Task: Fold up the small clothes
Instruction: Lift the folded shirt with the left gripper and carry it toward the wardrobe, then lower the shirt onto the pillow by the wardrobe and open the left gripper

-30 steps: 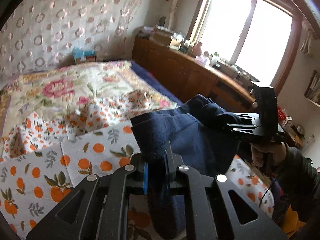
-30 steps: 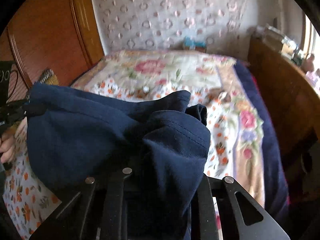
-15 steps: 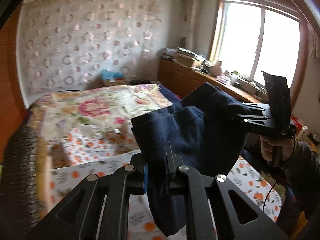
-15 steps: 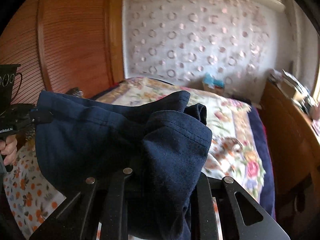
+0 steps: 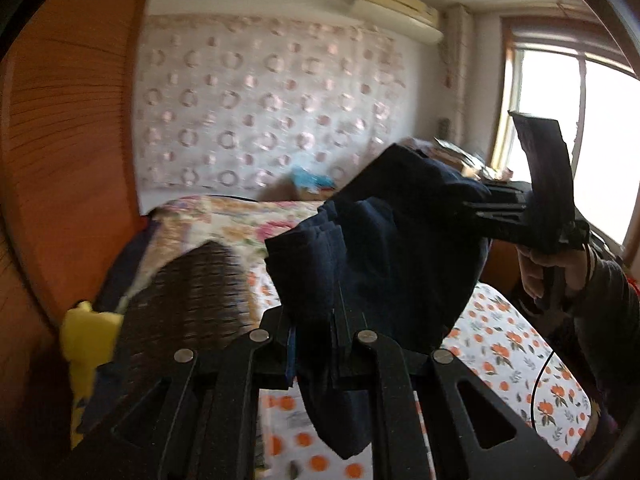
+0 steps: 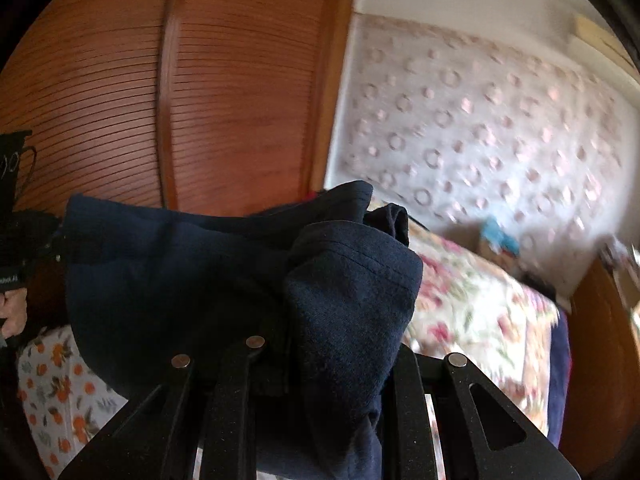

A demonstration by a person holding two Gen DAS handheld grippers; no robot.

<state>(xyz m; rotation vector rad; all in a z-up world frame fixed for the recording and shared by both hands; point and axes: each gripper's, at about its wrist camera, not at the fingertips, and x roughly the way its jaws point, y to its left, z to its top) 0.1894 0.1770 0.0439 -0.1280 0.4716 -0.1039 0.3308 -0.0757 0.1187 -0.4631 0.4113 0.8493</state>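
Garment [image 5: 384,264] slung between left claw [image 5: 312,344] and right claw [image 5: 476,210], above bed [image 5: 516,352]; basket [image 5: 184,304] left; wall [image 5: 260,108] behind.

**Bedroom Behind the Work**

Along the far wall, pale wallpaper [image 5: 260,112] dotted with rings. Above it, near the ceiling, an air conditioner [image 5: 394,6]. Left, a slatted wooden wardrobe [image 6: 224,92]. Right, a bright window [image 5: 560,136]. Below, a bed under a floral quilt [image 6: 480,304], with an orange-print sheet [image 5: 516,344] nearer. On the left edge, a dark woven mat [image 5: 188,304] beside something yellow [image 5: 86,332], blurred.
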